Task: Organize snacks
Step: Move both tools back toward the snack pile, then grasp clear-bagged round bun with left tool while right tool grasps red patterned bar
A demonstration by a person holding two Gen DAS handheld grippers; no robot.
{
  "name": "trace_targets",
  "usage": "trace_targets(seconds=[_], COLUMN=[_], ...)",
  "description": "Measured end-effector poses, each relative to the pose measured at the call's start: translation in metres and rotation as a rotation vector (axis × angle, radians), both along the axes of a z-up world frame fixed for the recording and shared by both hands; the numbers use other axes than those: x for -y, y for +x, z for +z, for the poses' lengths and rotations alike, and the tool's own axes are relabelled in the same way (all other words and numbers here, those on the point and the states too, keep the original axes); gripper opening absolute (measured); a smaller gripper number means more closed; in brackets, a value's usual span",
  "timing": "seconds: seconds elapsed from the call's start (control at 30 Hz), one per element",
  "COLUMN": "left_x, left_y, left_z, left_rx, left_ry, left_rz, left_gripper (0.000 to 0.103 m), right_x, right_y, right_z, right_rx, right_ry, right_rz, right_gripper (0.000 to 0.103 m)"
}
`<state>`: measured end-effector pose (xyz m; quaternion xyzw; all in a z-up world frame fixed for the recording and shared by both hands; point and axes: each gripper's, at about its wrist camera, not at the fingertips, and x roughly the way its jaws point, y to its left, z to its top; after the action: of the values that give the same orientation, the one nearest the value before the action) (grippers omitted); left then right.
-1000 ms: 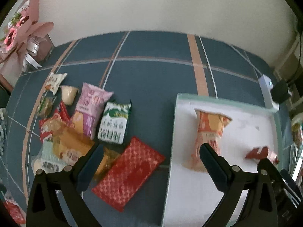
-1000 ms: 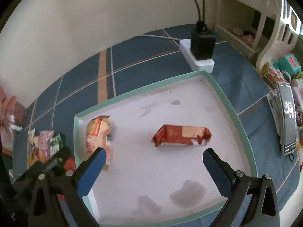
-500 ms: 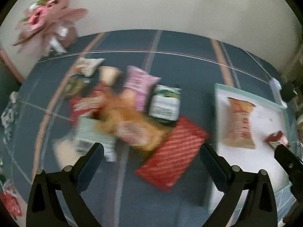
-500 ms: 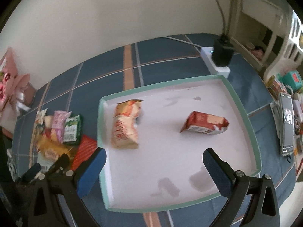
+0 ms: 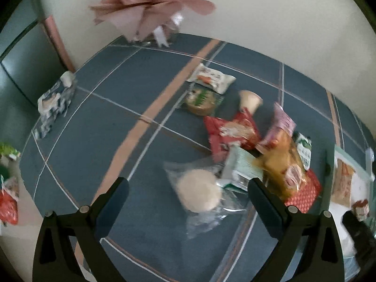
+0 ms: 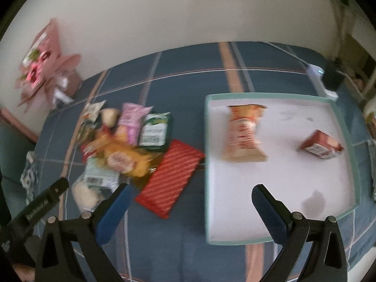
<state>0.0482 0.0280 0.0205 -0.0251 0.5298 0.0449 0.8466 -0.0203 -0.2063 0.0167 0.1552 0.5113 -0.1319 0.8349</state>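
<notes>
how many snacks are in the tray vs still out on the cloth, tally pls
In the tray: 2 (orange bag, red packet)
Out on the cloth: 10 in the pile, as far as the blur shows, counting the red striped packet
Total: 12

Tablecloth (image 5: 122, 108): dark blue, crossed by white and salmon stripes.
Bouquet (image 5: 150, 2): pink-wrapped, set against the wall at the cloth's far edge.
Patterned packet (image 5: 55, 104): blue and white, possibly tissues, laid near the cloth's left edge.
Power strip (image 6: 323, 83): white, a black adapter (image 6: 333, 78) plugged into it.
</notes>
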Motion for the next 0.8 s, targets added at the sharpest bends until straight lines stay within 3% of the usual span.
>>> trace_targets(seconds=[0.13,0.3,0.37,0.5,0.8], left_x=[-0.015,-0.017,-0.018,-0.022,-0.019], left_y=[0.006,0.011,0.016,0.022,0.033], left_z=[-0.006,-0.026,-0.039,-0.055,-0.072], left_rx=[-0.031,-0.1,-0.145,-0.2,-0.244], left_ry=[-0.05,-0.087,-0.092,-0.124,-0.132], left_rz=[0.044,0.063,0.072,0.106,0.113], left_gripper=[0.101,0.101,0.101,0.101,0.101], right_x=[-0.021,-0.023,-0.02,-0.014,-0.026], right_y=[0.008,0.018,0.021,0.027,0.044], right_z=[-0.012,-0.034,-0.045,-0.056,-0.055], right_rx=[-0.027,-0.062,-0.081,-0.097,-0.086], right_ry=[0.011,0.049,0.068,0.086,0.033], right_rz=[0.055,0.045,0.032,0.006,0.029], right_gripper=[0.103,0.103,0.101,0.083,0.082])
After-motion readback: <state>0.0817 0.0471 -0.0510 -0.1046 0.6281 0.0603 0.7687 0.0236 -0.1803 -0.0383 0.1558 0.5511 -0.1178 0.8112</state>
